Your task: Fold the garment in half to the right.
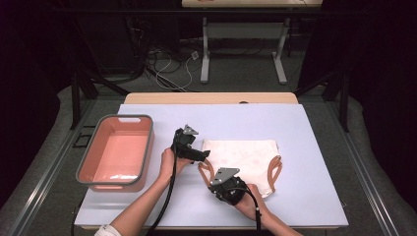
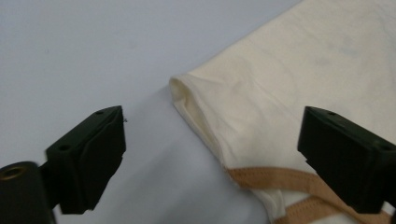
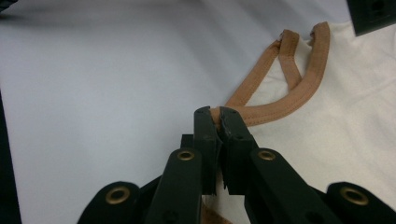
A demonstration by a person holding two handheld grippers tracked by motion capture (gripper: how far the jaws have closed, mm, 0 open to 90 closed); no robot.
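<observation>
My right fingers [image 3: 218, 122] were clamped on the tan strap [image 3: 273, 109] of the cream tank top [image 1: 246, 156] lying flat on the worktop [image 1: 305, 147]; my left fingers [image 2: 210, 158] stood wide around its corner, ungripped. Folding had barely begun, I judged.

No words, labels, brands or numbers can be read anywhere; the cloth [image 1: 246, 160] bears only faint, blurred marks, and the tub [image 1: 116, 152] is plain. Both grippers carry no legible print.
</observation>
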